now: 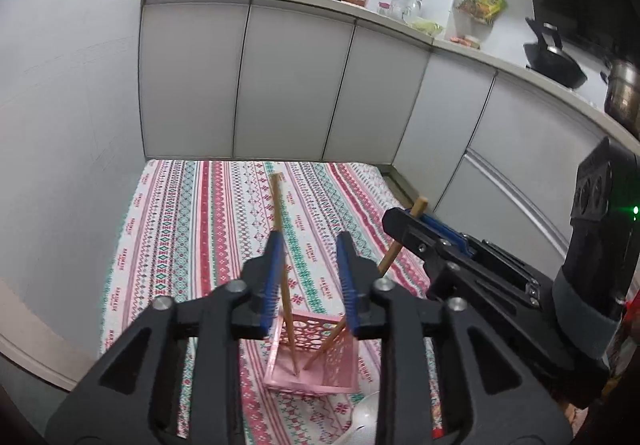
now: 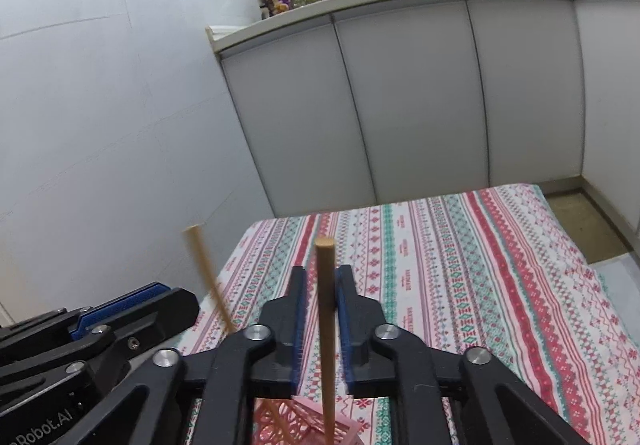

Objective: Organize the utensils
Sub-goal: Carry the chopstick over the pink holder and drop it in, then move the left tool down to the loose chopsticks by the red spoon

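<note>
On my left wrist view, the left gripper (image 1: 310, 245) stands with its jaws apart above the pink basket (image 1: 316, 361) on the patterned desk (image 1: 200, 225), one chopstick (image 1: 282, 265) leaning just beside its left pad, seemingly unclamped, tip down in the basket. My right wrist view shows the right gripper (image 2: 323, 285) with its pads close around a second chopstick (image 2: 326, 325), which stands upright into the basket; whether they actually pinch it I cannot tell.

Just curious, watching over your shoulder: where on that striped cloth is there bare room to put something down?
The far stretch of the striped cloth, up to the white cabinets and right to the floor edge, is bare. It is crowded near you: the pink basket with both chopsticks, and both grippers.
</note>
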Available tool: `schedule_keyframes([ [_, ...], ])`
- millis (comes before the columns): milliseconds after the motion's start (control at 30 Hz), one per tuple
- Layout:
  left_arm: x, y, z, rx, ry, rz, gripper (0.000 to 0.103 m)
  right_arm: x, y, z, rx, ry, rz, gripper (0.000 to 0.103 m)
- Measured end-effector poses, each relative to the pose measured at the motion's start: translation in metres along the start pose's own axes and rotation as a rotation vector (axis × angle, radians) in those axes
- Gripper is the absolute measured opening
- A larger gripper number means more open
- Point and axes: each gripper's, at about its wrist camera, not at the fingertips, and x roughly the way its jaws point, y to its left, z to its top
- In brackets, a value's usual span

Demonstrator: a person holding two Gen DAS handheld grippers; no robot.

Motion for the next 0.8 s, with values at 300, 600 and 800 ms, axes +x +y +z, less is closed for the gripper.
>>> schedule_keyframes([
  [300, -0.022, -0.003, -0.001, -0.016, 0.013, 0.034, 0.058, -0.046, -0.007, 0.017, 0.047, -0.030, 0.008, 0.047],
  [600, -0.053, 0.000, -0.022, -0.069, 0.100, 0.081, 0.082, -0.106, -0.005, 0.020, 0.021, -0.010, -0.045, 0.067],
  [800, -0.066, -0.001, -0.046, -0.083, 0.203, 0.108, 0.087, -0.138, -0.001, 0.009, -0.035, 0.068, -0.126, 0.079],
])
